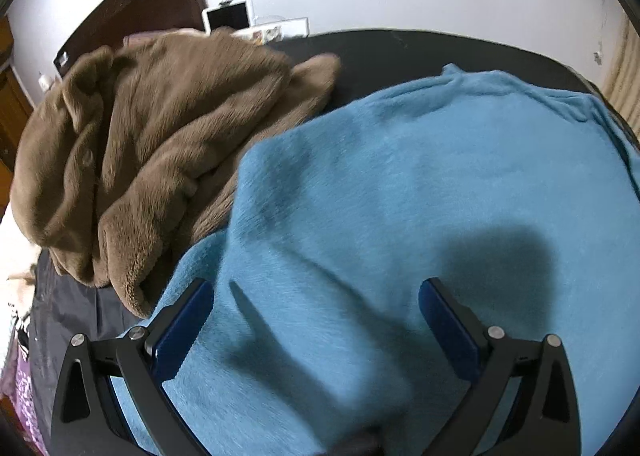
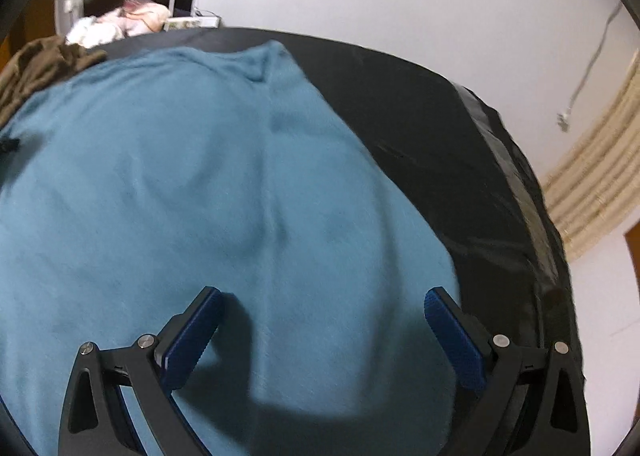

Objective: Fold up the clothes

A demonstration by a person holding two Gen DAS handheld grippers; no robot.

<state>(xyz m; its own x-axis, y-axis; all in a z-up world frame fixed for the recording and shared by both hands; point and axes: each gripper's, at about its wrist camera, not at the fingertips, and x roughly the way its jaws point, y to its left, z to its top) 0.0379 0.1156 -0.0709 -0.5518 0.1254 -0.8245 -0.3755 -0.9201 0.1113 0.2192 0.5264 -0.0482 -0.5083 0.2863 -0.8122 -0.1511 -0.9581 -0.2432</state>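
Teal fleece sweater [image 1: 400,184] lies spread across the black tabletop [image 2: 440,128], brown garment [image 1: 152,144] heaped at ten o'clock. Left claw [image 1: 316,296] and right claw [image 2: 324,304] hover spread, empty. Soft, light, floppy; likely pinch its edges.

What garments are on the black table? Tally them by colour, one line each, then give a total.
Blue: 1, the blue sweater spread flat.
Brown: 1, the brown fleece garment heaped beside it.
Total: 2 on the black table.
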